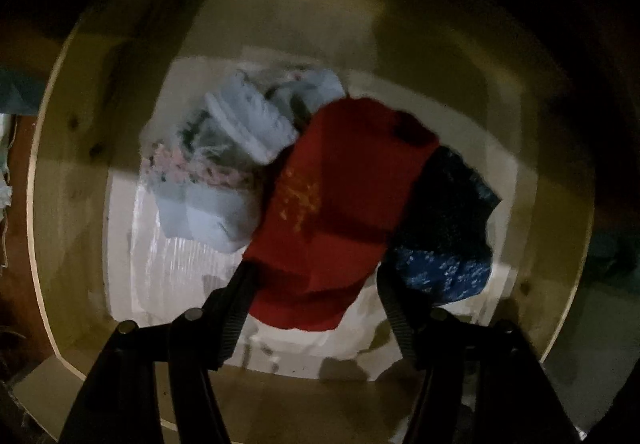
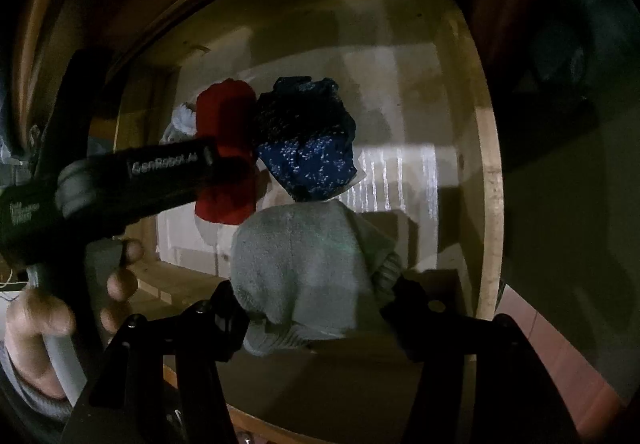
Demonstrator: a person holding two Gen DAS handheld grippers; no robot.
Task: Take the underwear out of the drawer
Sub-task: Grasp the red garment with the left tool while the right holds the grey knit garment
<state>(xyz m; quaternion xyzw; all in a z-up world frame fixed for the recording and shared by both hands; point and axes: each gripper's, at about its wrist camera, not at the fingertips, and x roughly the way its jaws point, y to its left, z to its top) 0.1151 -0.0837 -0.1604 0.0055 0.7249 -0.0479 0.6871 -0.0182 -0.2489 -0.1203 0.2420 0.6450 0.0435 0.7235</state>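
Two wrist views into an open wooden drawer (image 1: 60,171), ordered near to far. In the right wrist view, the right gripper (image 2: 316,308) is seen pinching a grey knitted garment (image 2: 308,264), whose bulk fills the space between both fingers; it is held over the front part of the drawer, presumably so that it can be carried out over the drawer's front wall. To the left, a hand (image 2: 52,308) is wrapped round the handle of the left gripper (image 2: 236,159), which is reached in from the side. In the left wrist view, the left gripper (image 1: 316,276) is pointed straight down with its fingers spread on either side of the near edge of a red garment (image 1: 340,187); the pads are not seen to press the cloth, so a grasp is judged to be in preparation. Beside the red garment lie a dark blue speckled piece (image 1: 444,244) and, further back, a pale blue piece with a floral band (image 1: 224,171). All three rest bunched together on the drawer's white liner (image 1: 180,272), well within reach from above.
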